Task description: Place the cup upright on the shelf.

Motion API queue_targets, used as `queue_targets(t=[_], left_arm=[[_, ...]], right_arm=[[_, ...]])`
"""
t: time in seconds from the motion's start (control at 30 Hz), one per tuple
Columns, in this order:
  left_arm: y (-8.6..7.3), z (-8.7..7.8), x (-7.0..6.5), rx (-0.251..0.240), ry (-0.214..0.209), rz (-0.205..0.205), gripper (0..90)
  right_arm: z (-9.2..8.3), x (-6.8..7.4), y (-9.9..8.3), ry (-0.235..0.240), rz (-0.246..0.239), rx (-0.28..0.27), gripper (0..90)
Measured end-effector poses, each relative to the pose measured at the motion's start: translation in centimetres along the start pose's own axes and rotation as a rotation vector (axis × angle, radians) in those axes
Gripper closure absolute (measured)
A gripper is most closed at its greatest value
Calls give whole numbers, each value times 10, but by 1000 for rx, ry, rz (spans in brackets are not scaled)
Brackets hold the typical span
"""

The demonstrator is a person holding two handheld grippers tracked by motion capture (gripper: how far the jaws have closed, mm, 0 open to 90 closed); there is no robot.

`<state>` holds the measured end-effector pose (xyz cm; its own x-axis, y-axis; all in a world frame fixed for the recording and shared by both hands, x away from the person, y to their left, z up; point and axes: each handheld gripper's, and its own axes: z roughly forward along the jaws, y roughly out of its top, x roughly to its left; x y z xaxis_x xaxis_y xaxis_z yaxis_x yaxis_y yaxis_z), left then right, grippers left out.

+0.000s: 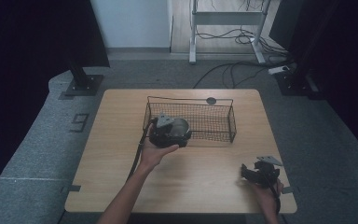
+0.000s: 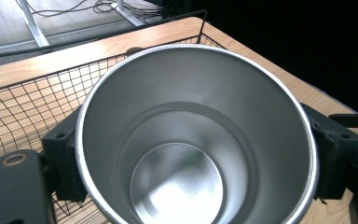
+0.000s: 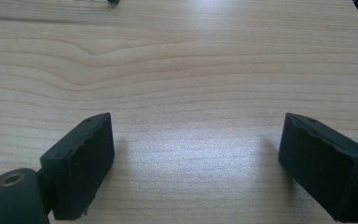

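Note:
My left gripper is shut on a shiny metal cup at the left end of a black wire basket. In the left gripper view I look down into the empty cup, and both black pads press on its outer wall. The basket mesh lies behind and under it. Whether the cup rests on the basket floor I cannot tell. My right gripper rests open near the table's front right corner, with bare wood between its jaws.
The wooden table has a round dark cable hole at its back edge behind the basket. Black stands and cables are on the grey floor beyond the table.

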<state>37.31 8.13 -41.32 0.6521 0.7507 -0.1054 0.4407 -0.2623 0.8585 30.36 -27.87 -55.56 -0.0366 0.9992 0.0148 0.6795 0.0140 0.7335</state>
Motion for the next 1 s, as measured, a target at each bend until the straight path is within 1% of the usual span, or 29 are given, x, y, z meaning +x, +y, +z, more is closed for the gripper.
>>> queue_targets(t=[0.07,0.17,0.27,0.37,0.5,0.7,0.87,1.0], left_arm=[[1,1,3,0,0,-5,147],[2,3,7,5,11,-2,147],[6,3,12,-1,18,-9,147],[11,4,13,-1,25,2,147],[16,6,15,-6,24,6,147],[20,15,18,12,37,15,147],[21,19,24,10,30,-4,147],[22,22,31,14,42,-15,147]], right_arm=[[0,0,0,0,0,0,103],[0,0,0,0,0,0,103],[0,0,0,0,1,0,103],[0,0,0,-1,2,-3,103],[0,0,0,-1,2,-3,104],[1,0,0,-4,2,-2,104],[1,-1,0,-4,0,-3,105],[0,-1,0,-4,1,-3,106]])
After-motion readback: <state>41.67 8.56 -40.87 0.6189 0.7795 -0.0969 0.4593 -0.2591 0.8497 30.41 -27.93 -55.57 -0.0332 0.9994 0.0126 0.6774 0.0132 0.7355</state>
